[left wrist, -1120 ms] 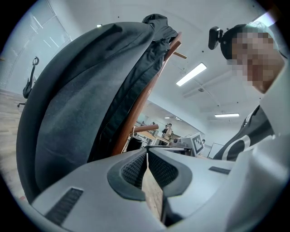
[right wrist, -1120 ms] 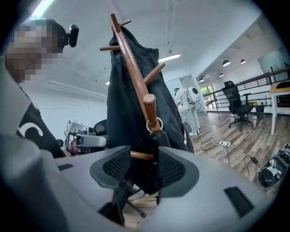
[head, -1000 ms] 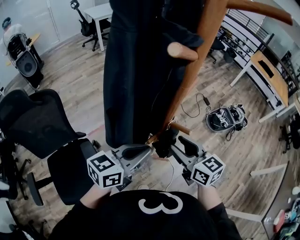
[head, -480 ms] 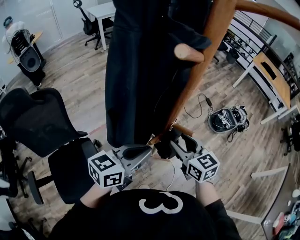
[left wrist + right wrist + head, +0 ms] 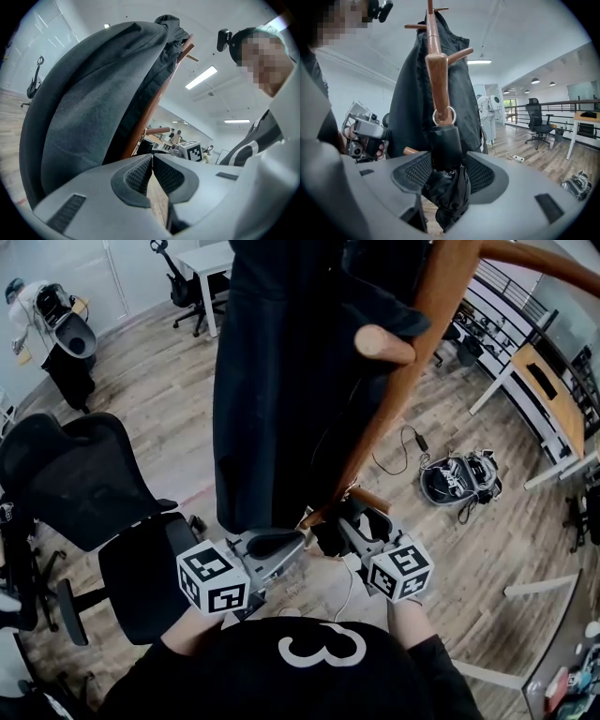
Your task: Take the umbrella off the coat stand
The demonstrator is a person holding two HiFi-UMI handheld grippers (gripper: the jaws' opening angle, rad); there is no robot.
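1. Right gripper [image 5: 449, 160] has its jaws spread wide, having just been opening. The folded black umbrella [image 5: 447, 180] hangs between the ribbed pads, which are not clamped on it.
2. At its top, the umbrella's handle meets a metal ring [image 5: 444, 116] looped on a low peg of the wooden coat stand [image 5: 436, 79], so the umbrella is still on the stand, low down and just in front of the person.
3. The left gripper [image 5: 151, 163] is closed, its pads together at the tips with nothing between them. It is held level beside the right one, near the hem of the dark coat [image 5: 281, 381] that drapes the stand.
4. The floor [image 5: 178, 418] is pale wood planking. A cable trails across it behind the stand, and a grey bag [image 5: 457, 476] lies on it to the right.
5. The room is an open office:
   - A black mesh chair [image 5: 75, 484] stands close on the left.
   - A white table [image 5: 211, 259] with another chair is at the far side.
   - Wood-topped desks [image 5: 548, 390] and a dark railing [image 5: 497, 287] run along the right.
   - Strip lights [image 5: 200, 77] are set in the white ceiling.
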